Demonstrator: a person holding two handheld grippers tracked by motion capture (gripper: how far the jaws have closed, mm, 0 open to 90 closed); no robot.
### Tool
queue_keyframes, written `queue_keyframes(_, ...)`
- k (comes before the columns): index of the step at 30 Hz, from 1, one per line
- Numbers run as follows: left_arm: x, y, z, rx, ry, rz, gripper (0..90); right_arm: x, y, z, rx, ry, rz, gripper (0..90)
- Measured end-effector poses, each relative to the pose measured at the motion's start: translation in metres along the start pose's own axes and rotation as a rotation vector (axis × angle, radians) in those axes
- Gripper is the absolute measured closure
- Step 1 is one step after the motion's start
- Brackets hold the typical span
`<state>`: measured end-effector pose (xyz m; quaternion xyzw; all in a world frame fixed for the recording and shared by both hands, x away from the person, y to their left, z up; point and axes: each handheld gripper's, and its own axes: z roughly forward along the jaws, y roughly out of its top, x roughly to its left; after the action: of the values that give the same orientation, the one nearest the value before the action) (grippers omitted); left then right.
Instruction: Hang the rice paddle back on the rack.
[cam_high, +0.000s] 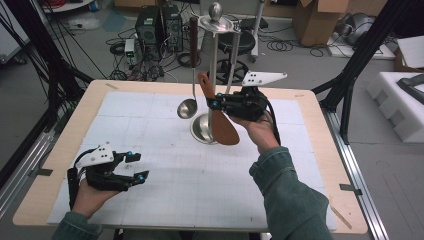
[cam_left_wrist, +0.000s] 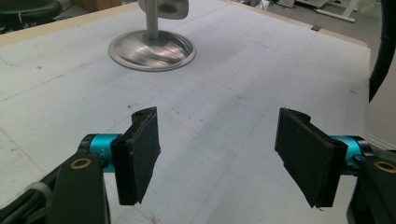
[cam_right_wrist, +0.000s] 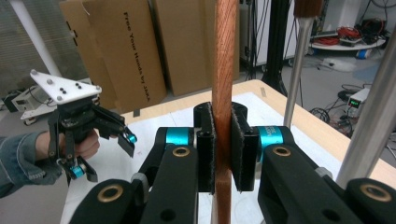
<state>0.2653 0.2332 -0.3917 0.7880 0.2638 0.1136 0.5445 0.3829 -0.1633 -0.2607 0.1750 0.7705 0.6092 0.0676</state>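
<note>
Right gripper (cam_right_wrist: 223, 151) jaws clamped on wooden spatula (cam_high: 220, 117) handle, pads flat on both sides of it in right gripper view. In high view, held center frame, blade down and tilted, just in front of the steel utensil stand (cam_high: 215, 75). Ladle (cam_high: 190, 75) hangs from the stand's top, left of the pole. Left gripper (cam_high: 131, 167) lower left of high view, jaws wide apart, nothing between them, over the white mat (cam_high: 200, 175). Stand base (cam_left_wrist: 152, 50) upper left in left gripper view.
</note>
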Motion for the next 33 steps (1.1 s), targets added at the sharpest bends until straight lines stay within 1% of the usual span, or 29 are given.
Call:
queue_keyframes(1, 0.000, 0.000, -0.001, -0.002, 0.001, -0.002, 31.0, 0.000, 0.002, 0.000, 0.003, -0.001, 0.002, 83.3)
queue_keyframes(7, 0.002, -0.001, -0.002, -0.005, 0.006, -0.005, 30.9, -0.002, 0.016, -0.001, -0.032, 0.000, -0.015, 83.3)
queue_keyframes(11, 0.001, -0.001, -0.002, -0.004, 0.005, -0.005, 30.9, -0.002, 0.024, -0.003, -0.037, 0.001, -0.020, 83.3)
queue_keyframes(14, 0.001, -0.001, -0.002, -0.005, 0.006, -0.005, 30.8, -0.002, 0.030, -0.003, -0.040, 0.001, -0.033, 83.3)
queue_keyframes(19, 0.002, -0.001, -0.002, -0.004, 0.006, -0.002, 30.9, -0.004, 0.038, -0.006, -0.042, 0.004, -0.030, 83.3)
queue_keyframes(24, 0.002, -0.002, -0.003, 0.000, 0.008, -0.006, 30.8, -0.005, 0.048, -0.010, -0.058, 0.005, -0.038, 83.3)
queue_keyframes(29, 0.002, -0.002, -0.003, -0.003, 0.008, -0.007, 30.8, -0.008, 0.058, -0.013, -0.062, -0.001, -0.035, 83.3)
queue_keyframes(33, 0.003, -0.002, -0.003, -0.005, 0.007, -0.009, 30.8, -0.011, 0.065, -0.017, -0.078, -0.011, -0.038, 83.3)
